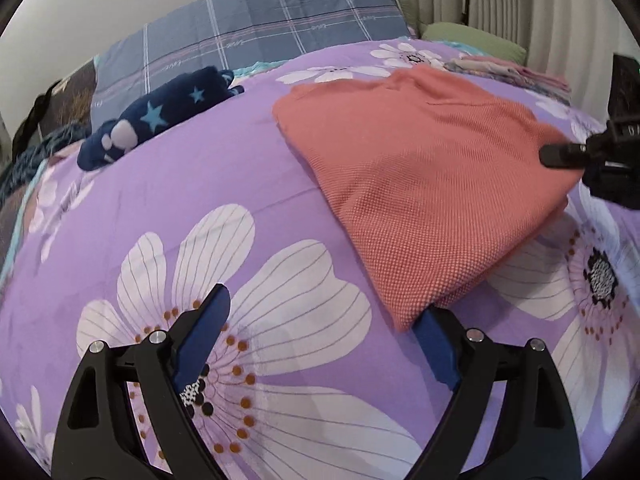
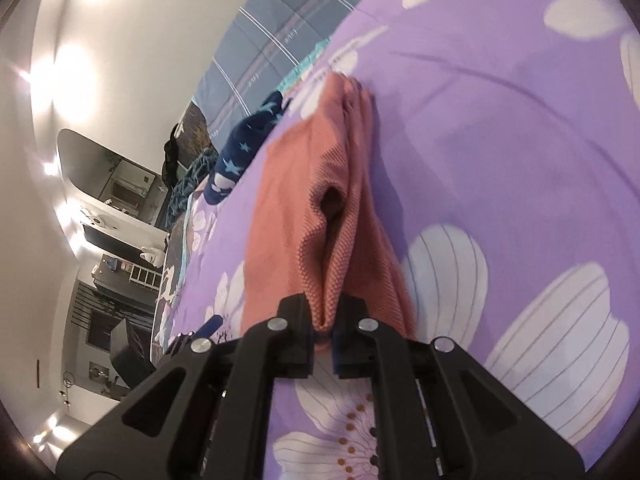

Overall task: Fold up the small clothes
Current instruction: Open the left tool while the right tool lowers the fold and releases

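A coral-pink knit garment (image 1: pixel 424 176) lies folded on the purple flowered bedspread (image 1: pixel 224 184). My left gripper (image 1: pixel 320 320) is open, jaws wide; its right finger sits under the garment's near corner, the left finger rests on bare bedspread. My right gripper (image 2: pixel 323 322) is shut on the garment's edge (image 2: pixel 332 264), bunched and lifted between the blue pads. The right gripper also shows at the right edge of the left wrist view (image 1: pixel 560 154), against the garment's far side.
A navy star-print cloth (image 1: pixel 160 114) lies at the bed's back left. A blue plaid pillow (image 1: pixel 256 36) sits behind it. Folded pastel clothes (image 1: pixel 512 70) lie at the back right. Furniture and a mirror (image 2: pixel 116 184) stand beyond the bed.
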